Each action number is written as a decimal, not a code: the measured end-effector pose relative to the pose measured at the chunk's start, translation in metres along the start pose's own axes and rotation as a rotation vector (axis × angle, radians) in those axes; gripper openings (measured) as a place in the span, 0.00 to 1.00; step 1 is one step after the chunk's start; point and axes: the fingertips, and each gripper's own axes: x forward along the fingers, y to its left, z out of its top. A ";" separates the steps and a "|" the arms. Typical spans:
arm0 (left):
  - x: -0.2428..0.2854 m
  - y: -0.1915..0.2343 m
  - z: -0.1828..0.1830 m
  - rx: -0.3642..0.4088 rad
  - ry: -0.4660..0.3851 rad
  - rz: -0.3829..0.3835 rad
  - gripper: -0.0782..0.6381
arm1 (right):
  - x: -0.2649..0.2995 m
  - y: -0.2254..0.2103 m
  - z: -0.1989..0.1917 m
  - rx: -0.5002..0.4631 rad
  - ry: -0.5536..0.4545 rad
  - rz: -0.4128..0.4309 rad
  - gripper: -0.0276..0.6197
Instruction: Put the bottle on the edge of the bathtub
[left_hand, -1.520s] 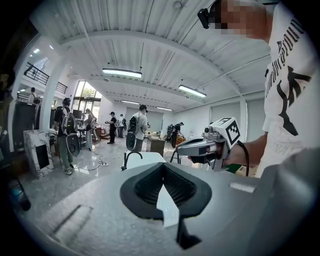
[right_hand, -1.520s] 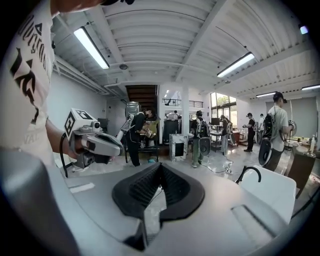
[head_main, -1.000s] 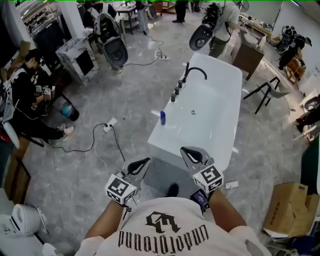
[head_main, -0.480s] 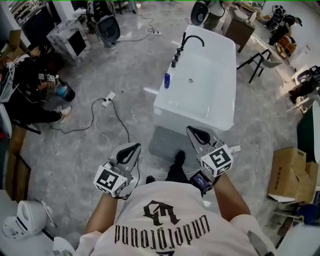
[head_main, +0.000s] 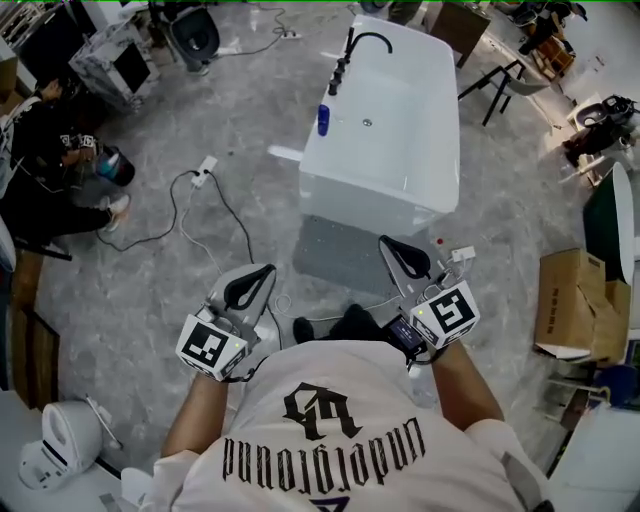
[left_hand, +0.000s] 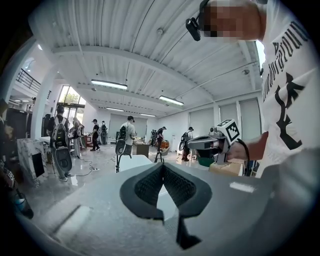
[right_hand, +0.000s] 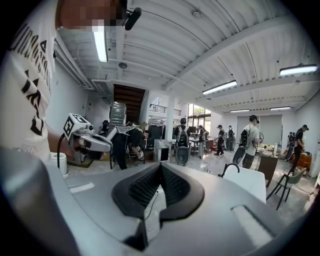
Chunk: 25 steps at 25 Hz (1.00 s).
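Observation:
A small blue bottle (head_main: 323, 119) stands upright on the left rim of the white bathtub (head_main: 430, 190), near the black tap (head_main: 352, 48). My left gripper (head_main: 248, 288) and right gripper (head_main: 403, 257) are held close to my body, well short of the tub's near end. Both are shut and empty, jaw tips meeting in the left gripper view (left_hand: 163, 166) and the right gripper view (right_hand: 160, 166). The tub (left_hand: 131, 161) shows ahead in the left gripper view, and the tub (right_hand: 247, 181) sits at the right in the right gripper view.
A grey mat (head_main: 340, 255) lies before the tub. A power strip with a black cable (head_main: 205, 167) is on the floor at left. A seated person (head_main: 45, 165) is at far left. Cardboard boxes (head_main: 575, 305) stand at right, a white appliance (head_main: 55, 445) at lower left.
The view has pulled back from the bathtub: tub and bottle now sit farther up in the head view. Both grippers stay shut and have dropped closer to my body.

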 end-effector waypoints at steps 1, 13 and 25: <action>0.000 0.000 0.003 0.004 -0.004 -0.001 0.12 | -0.003 0.002 0.003 -0.002 -0.007 -0.003 0.05; 0.001 -0.011 -0.009 0.024 -0.004 -0.011 0.12 | -0.032 0.022 -0.011 0.003 -0.019 -0.039 0.05; 0.015 -0.008 -0.007 0.045 -0.001 -0.017 0.12 | -0.029 0.018 -0.011 -0.011 -0.007 -0.042 0.05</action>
